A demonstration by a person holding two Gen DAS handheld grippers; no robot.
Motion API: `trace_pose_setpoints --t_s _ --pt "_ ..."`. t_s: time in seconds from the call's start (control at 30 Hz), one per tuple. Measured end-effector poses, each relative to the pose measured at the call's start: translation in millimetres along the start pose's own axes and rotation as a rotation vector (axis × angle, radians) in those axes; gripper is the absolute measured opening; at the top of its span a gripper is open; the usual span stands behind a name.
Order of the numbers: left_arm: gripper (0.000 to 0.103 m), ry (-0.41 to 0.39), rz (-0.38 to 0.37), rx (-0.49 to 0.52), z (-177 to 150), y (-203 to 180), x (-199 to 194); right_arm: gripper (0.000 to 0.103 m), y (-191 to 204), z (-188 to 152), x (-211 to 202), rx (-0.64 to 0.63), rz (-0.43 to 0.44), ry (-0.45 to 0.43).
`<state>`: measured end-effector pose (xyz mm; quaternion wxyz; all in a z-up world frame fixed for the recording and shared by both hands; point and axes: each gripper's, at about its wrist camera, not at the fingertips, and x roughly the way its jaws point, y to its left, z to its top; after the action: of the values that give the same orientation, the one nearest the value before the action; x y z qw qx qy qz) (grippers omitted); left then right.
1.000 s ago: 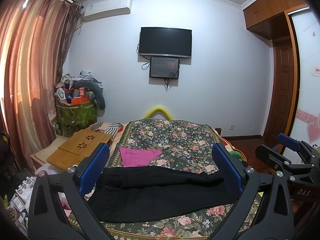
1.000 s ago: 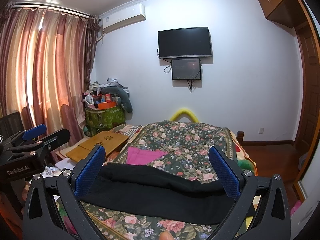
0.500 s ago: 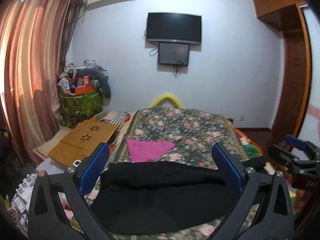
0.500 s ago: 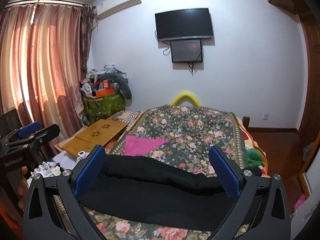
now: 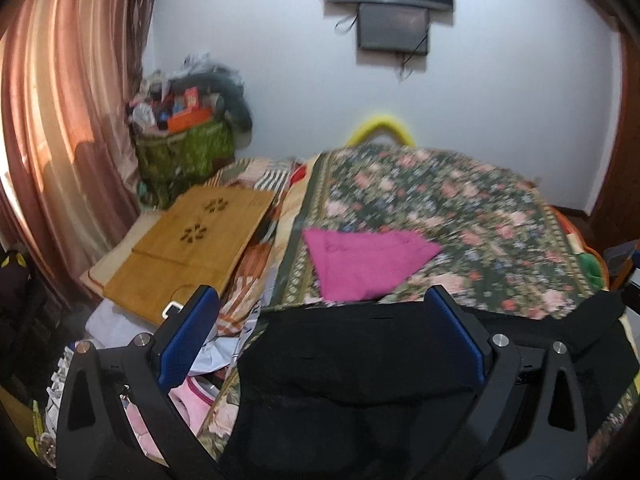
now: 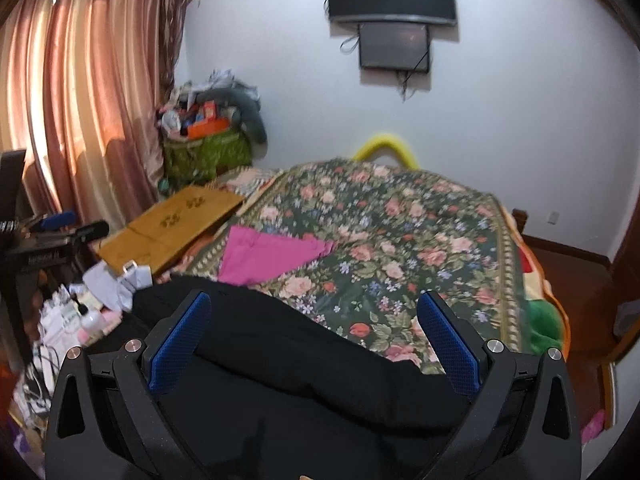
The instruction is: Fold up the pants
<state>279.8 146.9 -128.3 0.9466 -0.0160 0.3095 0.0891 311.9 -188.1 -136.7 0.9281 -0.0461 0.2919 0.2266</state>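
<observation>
Black pants (image 5: 360, 360) lie across the near end of a bed with a floral cover (image 5: 440, 208). They also show in the right wrist view (image 6: 304, 376), stretching from left to right. My left gripper (image 5: 320, 336) is open and empty, its blue pads wide apart above the left part of the pants. My right gripper (image 6: 314, 332) is open and empty above the right part of the pants. The left gripper shows at the left edge of the right wrist view (image 6: 60, 228).
A folded pink cloth (image 5: 364, 260) lies on the bed beyond the pants. A wooden lap desk (image 5: 192, 244) lies left of the bed. A cluttered green box (image 5: 184, 152), curtains (image 5: 68, 120) and loose items on the floor (image 6: 80, 316) stand left.
Both grippers have tilted down and moved closer to the bed; the pants now fill the lower part of each view. Both stay open.
</observation>
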Motion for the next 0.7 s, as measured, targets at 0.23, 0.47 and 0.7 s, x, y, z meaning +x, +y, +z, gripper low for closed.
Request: trace_pose_setpoints --t_s 0.23,0.47,0.7 --pt "0.103 0.163 0.080 -0.015 -4 33 98 0.100 -17 -1 66 -0.037 -0.004 0.140" --pt "0.103 0.411 -0.014 -0.071 -29 59 181 0.096 -23 -14 122 -0.087 0.108 0.321" --pt "0.090 0.557 -0.054 -0.099 -47 57 234 0.090 -22 -26 170 -0.139 0.203 0.480"
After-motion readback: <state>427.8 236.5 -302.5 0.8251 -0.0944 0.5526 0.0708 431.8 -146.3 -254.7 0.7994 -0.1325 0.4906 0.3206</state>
